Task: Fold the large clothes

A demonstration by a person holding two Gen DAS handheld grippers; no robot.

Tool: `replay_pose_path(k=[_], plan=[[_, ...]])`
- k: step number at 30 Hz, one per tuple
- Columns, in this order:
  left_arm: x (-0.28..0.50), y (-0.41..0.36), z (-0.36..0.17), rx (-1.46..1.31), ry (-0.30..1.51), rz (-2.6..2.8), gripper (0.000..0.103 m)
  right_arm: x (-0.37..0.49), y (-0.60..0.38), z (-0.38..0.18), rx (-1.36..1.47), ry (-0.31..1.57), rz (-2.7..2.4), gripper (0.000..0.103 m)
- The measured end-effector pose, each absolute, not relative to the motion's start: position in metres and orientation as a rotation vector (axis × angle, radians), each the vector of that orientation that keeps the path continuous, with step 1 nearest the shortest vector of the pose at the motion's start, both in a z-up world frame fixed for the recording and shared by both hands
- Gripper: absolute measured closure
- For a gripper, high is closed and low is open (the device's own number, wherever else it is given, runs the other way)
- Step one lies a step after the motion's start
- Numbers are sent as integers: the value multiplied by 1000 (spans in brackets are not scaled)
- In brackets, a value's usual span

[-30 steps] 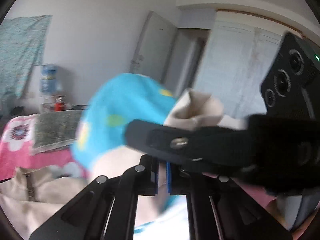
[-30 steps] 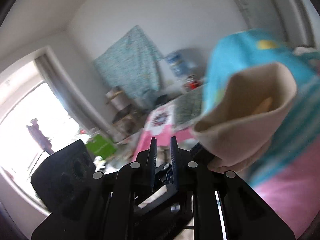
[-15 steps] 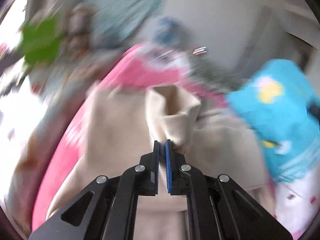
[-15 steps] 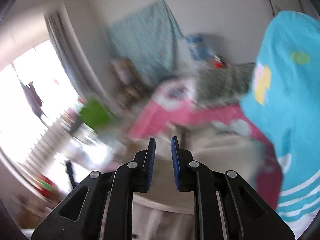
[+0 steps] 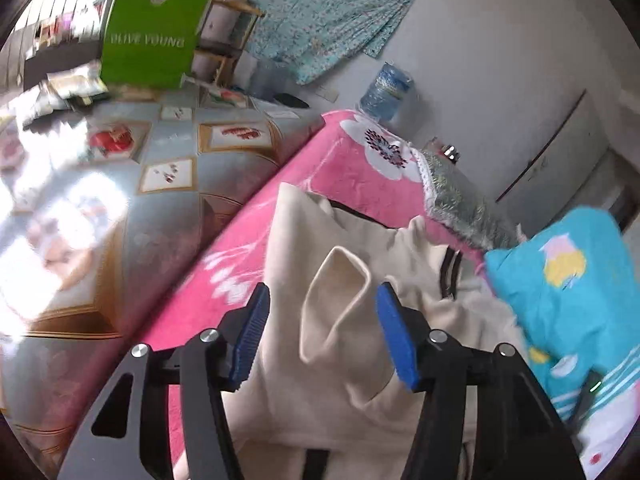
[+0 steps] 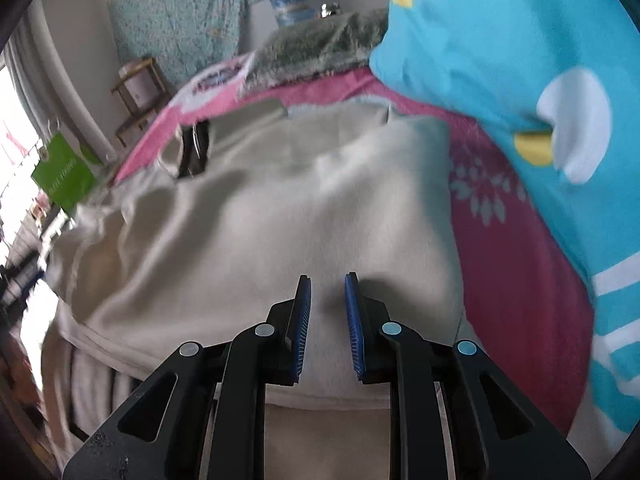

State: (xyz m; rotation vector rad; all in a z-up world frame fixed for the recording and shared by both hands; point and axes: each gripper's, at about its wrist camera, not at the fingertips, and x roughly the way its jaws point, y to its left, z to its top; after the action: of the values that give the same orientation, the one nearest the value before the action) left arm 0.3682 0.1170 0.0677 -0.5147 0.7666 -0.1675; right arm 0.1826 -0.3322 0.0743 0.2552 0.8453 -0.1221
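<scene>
A large cream garment (image 5: 344,360) with dark trim lies spread on the pink flowered blanket (image 5: 348,168). In the left wrist view a raised cream fold (image 5: 336,296) stands between the blue pads of my left gripper (image 5: 322,300), whose jaws are opening and do not press on it. In the right wrist view the cream garment (image 6: 288,208) lies flat below my right gripper (image 6: 327,286). Its jaws are opening, stand a narrow gap apart and hold nothing.
A bright blue patterned cloth (image 5: 568,292) is bunched at the right, large in the right wrist view (image 6: 532,92). A grey fuzzy throw (image 5: 456,204) lies at the bed's far end. A patterned floor (image 5: 120,184), green bag (image 5: 152,40) and water jug (image 5: 386,92) lie beyond.
Both grippers came down from high up toward the bed. My left gripper, shut on a cream fold half a second ago, has opened and let it go. The right jaws have widened slightly.
</scene>
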Motion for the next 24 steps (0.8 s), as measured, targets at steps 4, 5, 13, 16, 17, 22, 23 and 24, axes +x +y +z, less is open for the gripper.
replay_pose_path(k=[4,5,13,16,17,22,23,24], plan=[[389,109,45,-512,897,-153,65,183,-317,67,116,838,-136,83],[388,109,45,-515,894,-125,80,184,-314,66,80,832,-139,83],[361,118,57,-390,814,-64,102,181,-300,68,-20,806,-42,81],[362,118,50,-384,809,-42,102,184,-298,65,-16,814,-35,81],[362,116,48,-357,817,-22,102,185,-298,64,-11,817,-34,80],[358,116,37,-375,900,218,101,186,-294,63,-41,827,-41,80],[356,119,39,-426,883,239,101,187,-293,63,-48,827,-44,80],[355,120,43,-473,858,225,101,188,-292,62,-50,827,-46,80]])
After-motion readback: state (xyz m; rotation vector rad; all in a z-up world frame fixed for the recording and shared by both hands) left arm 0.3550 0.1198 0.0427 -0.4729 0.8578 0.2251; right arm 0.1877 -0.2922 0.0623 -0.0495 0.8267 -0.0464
